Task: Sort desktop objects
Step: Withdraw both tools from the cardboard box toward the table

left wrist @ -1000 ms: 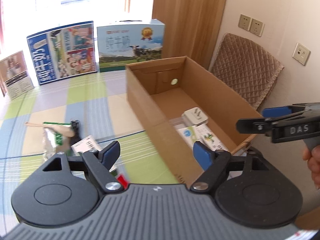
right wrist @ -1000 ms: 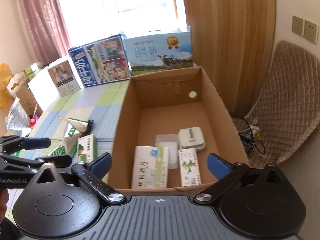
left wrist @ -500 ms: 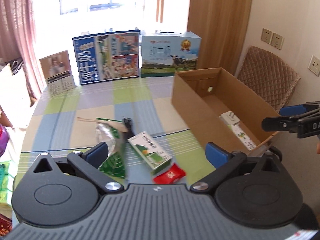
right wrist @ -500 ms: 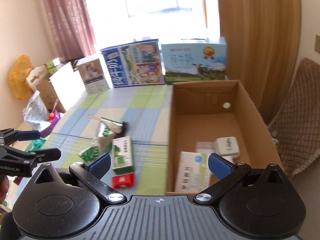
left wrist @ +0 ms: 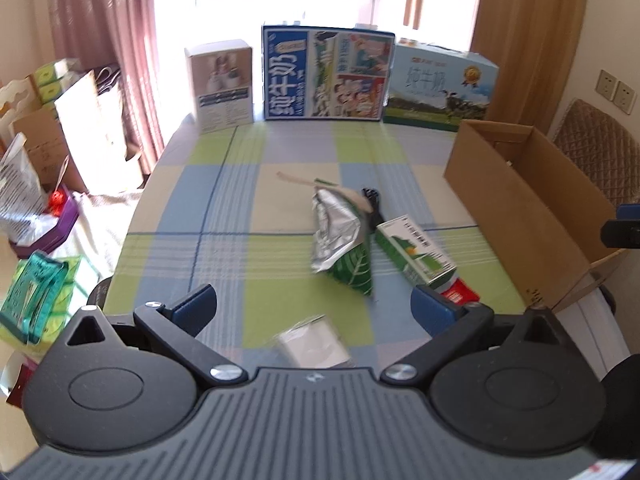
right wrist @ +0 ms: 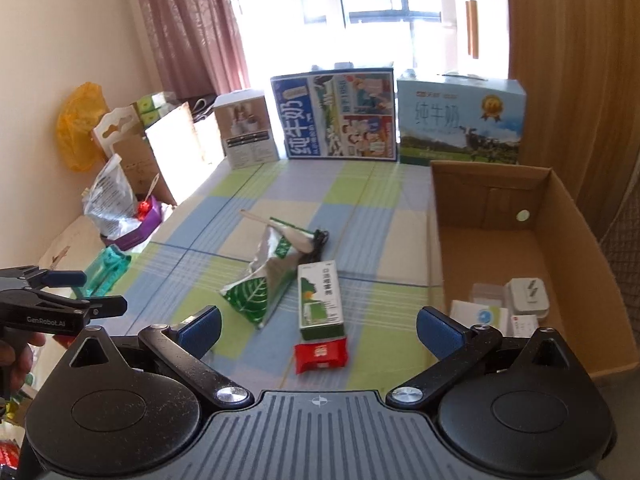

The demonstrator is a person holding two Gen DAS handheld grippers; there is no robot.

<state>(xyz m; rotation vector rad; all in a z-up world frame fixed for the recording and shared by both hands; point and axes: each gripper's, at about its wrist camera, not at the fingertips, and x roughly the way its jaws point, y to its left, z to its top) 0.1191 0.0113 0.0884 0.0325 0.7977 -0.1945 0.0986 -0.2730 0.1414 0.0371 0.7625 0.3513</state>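
A green leaf-print foil bag [left wrist: 342, 240] [right wrist: 260, 280], a green and white carton [left wrist: 416, 250] [right wrist: 320, 300], a red packet [right wrist: 320, 354] [left wrist: 460, 293], a wooden spoon [right wrist: 280, 227] and a black cable [right wrist: 316, 244] lie mid-table. A clear white packet [left wrist: 312, 344] lies just before my left gripper [left wrist: 316, 308], which is open and empty above the near table edge. My right gripper [right wrist: 318, 326] is open and empty above the red packet. The cardboard box [right wrist: 568, 264] [left wrist: 520, 200] at the right holds several small boxes and a white adapter [right wrist: 526, 294].
Milk cartons [left wrist: 326, 76] [right wrist: 460, 124] and a small white box [left wrist: 220, 84] stand along the table's far edge. Bags and boxes [right wrist: 112, 160] crowd the floor at the left. A quilted chair [left wrist: 596, 152] stands behind the cardboard box.
Both grippers have pulled back and swung left, away from the cardboard box, so the loose items on the table now lie in front of them. Both stay open.
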